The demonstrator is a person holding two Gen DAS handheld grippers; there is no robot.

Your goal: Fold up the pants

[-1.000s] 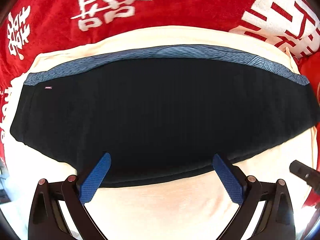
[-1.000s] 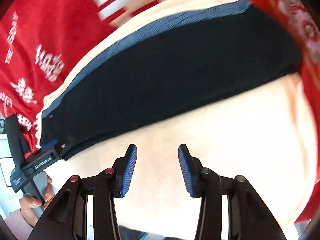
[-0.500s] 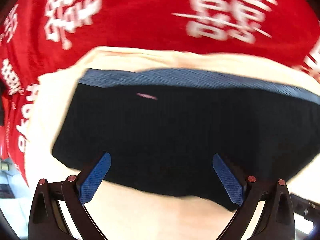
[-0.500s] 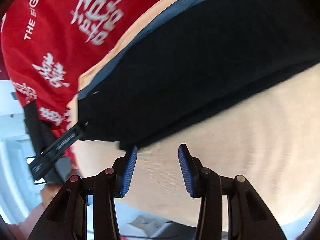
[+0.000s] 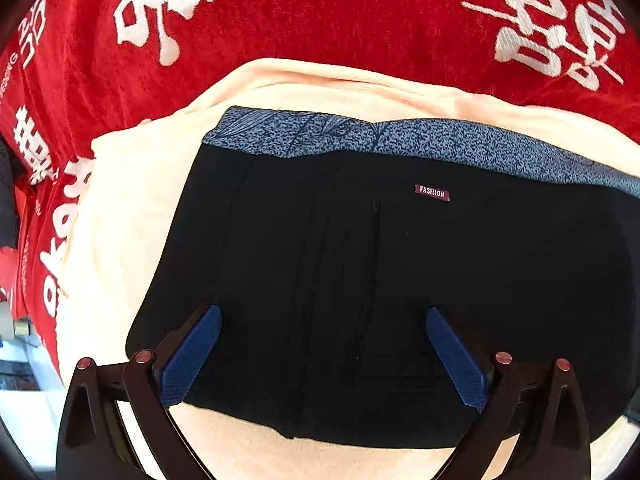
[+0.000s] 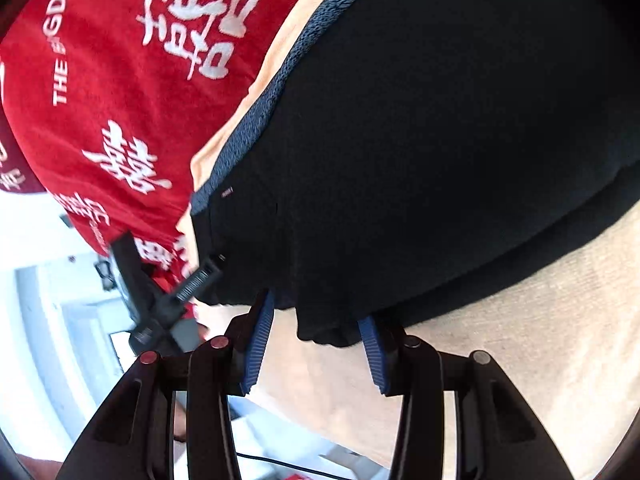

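Observation:
The black pants [image 5: 360, 280] lie folded on a cream cloth [image 5: 132, 200]. Their blue-grey speckled waistband [image 5: 440, 140] runs along the far edge, and a small "FASHION" label [image 5: 432, 193] sits just below it. My left gripper [image 5: 322, 312] hovers open and wide over the pants near their left end, nothing pinched. In the right wrist view the pants [image 6: 440, 140] fill the upper right. My right gripper [image 6: 318, 308] is open and straddles the near edge of the pants at a hanging corner; its pads do not press the fabric. The left gripper's finger [image 6: 192, 280] shows at the pants' left end.
Under the cream cloth [image 6: 520, 320] lies a red blanket with white characters [image 5: 320, 20], also at upper left in the right wrist view [image 6: 120, 80]. The surface ends at the left, with a pale floor [image 6: 40, 280] beyond.
Both grippers swept left along the pants toward their left end. The right gripper came in from over the cream cloth to the pants' near edge, which now lies between its fingers. Neither gripper's opening changed.

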